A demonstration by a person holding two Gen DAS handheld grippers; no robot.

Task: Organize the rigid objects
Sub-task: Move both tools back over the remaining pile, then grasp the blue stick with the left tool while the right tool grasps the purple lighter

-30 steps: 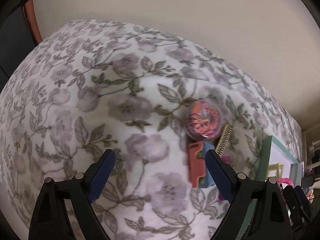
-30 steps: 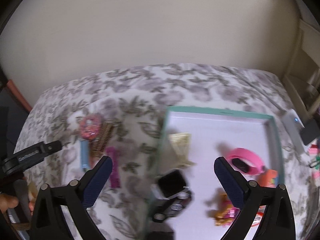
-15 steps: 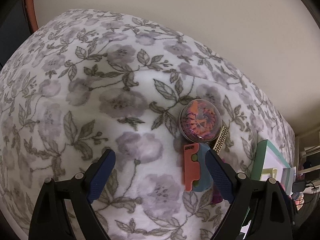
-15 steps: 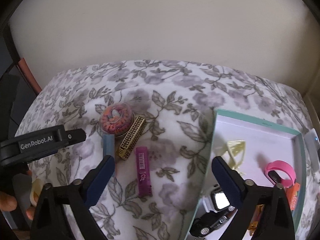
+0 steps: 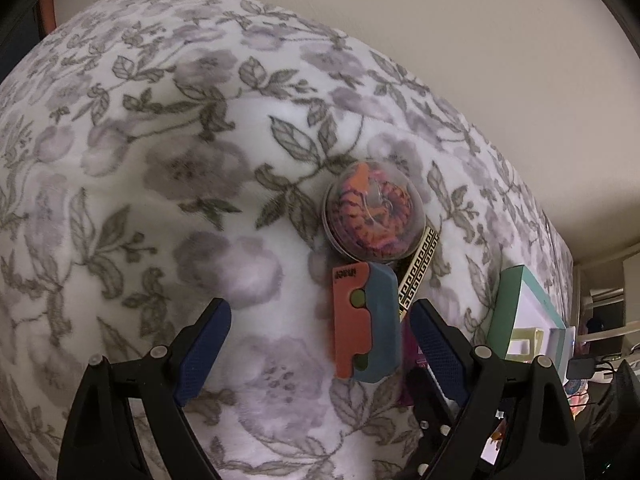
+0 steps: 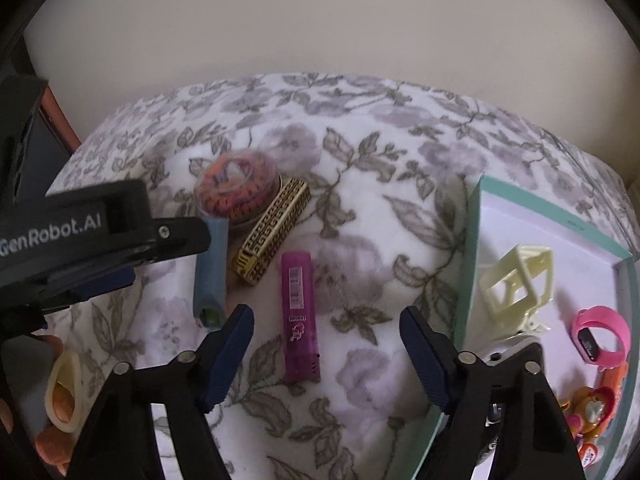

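The right gripper (image 6: 326, 334) hangs over the floral blanket (image 6: 360, 152), its jaws closing around the purple lighter (image 6: 299, 316) but not yet touching it. Beyond lie a gold patterned bar (image 6: 272, 236), a blue case (image 6: 212, 272) and a round container (image 6: 236, 188); the teal-rimmed tray (image 6: 468, 264) holds a pink watch (image 6: 598, 338)

Dim, soft indoor light; heavy fisheye bending, black corner vignette, slight motion blur, faint shadows.
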